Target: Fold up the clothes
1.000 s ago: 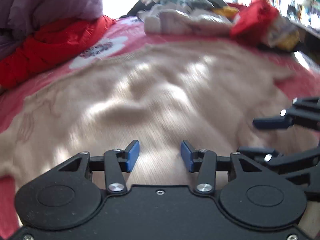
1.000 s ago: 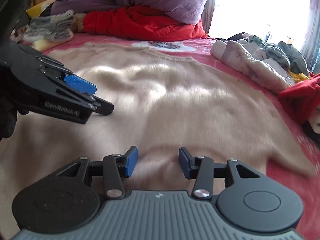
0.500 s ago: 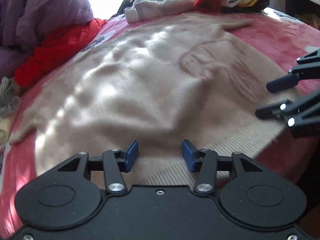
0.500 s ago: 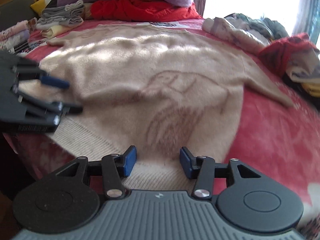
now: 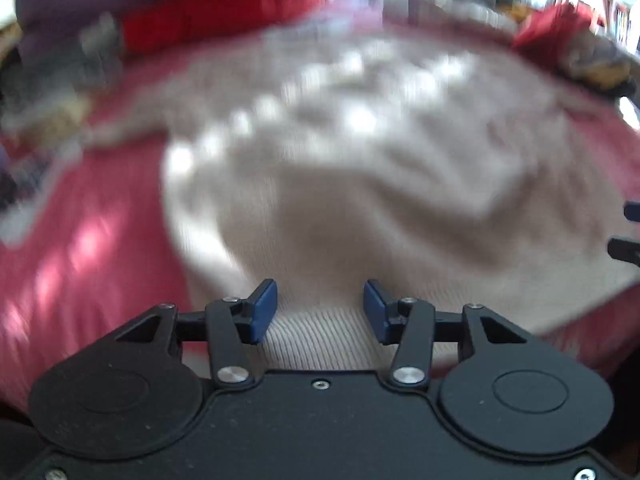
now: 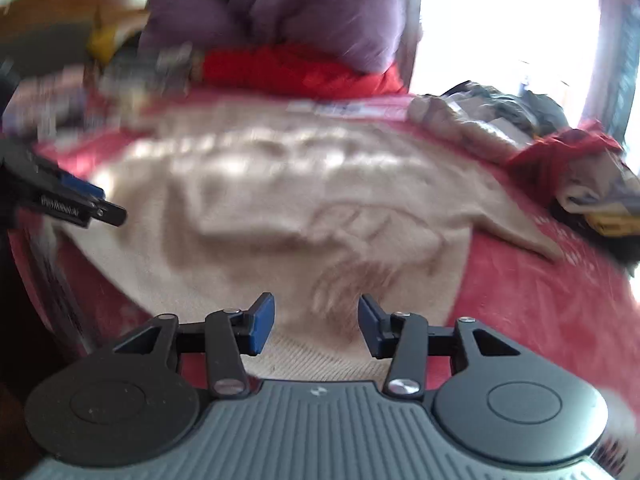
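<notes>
Bed with red cover [image 6: 540, 292]. A beige sweater [image 6: 288, 184] lies spread flat across its middle, ribbed hem at the near edge. Purple bedding [image 6: 280, 8] and a red garment [image 6: 288, 66] are heaped at the far edge; loose clothes [image 6: 500, 120] are piled along the right edge.

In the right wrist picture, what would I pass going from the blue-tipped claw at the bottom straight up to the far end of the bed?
Right gripper → ribbed hem → beige sweater with a faint drawing → red bedspread → red garment → purple duvet.
</notes>
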The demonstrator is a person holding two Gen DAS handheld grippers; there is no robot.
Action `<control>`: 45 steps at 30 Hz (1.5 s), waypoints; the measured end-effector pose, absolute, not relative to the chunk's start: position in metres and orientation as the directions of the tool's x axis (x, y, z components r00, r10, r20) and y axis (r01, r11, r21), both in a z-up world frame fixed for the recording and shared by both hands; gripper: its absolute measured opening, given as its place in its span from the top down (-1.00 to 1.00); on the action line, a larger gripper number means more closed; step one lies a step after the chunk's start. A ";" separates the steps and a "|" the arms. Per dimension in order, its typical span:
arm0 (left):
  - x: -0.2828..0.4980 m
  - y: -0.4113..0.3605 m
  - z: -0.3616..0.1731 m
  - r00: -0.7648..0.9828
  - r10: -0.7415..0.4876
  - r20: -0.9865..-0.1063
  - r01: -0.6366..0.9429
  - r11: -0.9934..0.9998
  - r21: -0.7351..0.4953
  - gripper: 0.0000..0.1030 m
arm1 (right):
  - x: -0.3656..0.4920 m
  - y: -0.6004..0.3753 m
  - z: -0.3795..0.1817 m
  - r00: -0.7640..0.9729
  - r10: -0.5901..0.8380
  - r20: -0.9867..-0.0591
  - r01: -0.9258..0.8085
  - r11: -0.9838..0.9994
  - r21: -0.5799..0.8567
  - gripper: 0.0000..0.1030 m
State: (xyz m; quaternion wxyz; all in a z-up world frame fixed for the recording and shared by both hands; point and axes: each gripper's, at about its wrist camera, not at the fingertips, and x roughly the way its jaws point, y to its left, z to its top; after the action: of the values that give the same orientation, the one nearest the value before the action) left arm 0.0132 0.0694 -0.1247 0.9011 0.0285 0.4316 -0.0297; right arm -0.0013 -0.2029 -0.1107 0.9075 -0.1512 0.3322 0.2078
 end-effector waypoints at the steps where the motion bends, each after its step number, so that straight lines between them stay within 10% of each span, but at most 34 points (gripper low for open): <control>1: 0.011 0.069 -0.121 0.624 -0.031 -0.781 0.088 0.996 0.031 0.10 | -0.001 -0.201 -0.113 0.684 0.268 -0.679 -0.482 0.864 -0.145 0.08; 5: 0.000 0.074 -0.106 0.705 -0.039 -0.708 0.064 0.998 0.008 0.10 | -0.001 -0.191 -0.121 0.648 0.230 -0.727 -0.500 0.847 -0.178 0.14; 12: 0.038 0.070 -0.103 0.775 -0.137 -0.617 0.090 0.990 -0.108 0.23 | 0.019 -0.142 -0.098 0.719 0.439 -0.539 -0.623 0.750 -0.222 0.29; 24: 0.056 0.073 -0.115 0.715 -0.083 -0.694 0.159 0.986 0.045 0.07 | 0.071 -0.185 -0.127 0.569 0.353 -0.743 -0.519 0.854 0.009 0.31; 30: 0.086 0.091 -0.102 0.818 -0.117 -0.563 0.072 0.992 -0.102 0.14 | 0.074 -0.191 -0.106 0.681 0.408 -0.608 -0.490 0.871 0.035 0.32; 35: 0.104 0.047 -0.136 0.750 -0.084 -0.656 0.172 0.983 0.070 0.01 | 0.116 -0.174 -0.129 0.644 0.368 -0.670 -0.449 0.892 0.059 0.27; 45: 0.063 0.086 -0.121 0.695 -0.094 -0.713 0.111 0.994 -0.023 -0.05 | 0.054 -0.208 -0.132 0.621 0.281 -0.732 -0.446 0.894 -0.035 0.20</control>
State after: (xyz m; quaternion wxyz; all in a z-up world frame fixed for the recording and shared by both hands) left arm 0.0634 0.0855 -0.1208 0.9205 0.0110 0.3866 -0.0557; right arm 0.0543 -0.2084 -0.1322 0.8939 -0.1070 0.3848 0.2033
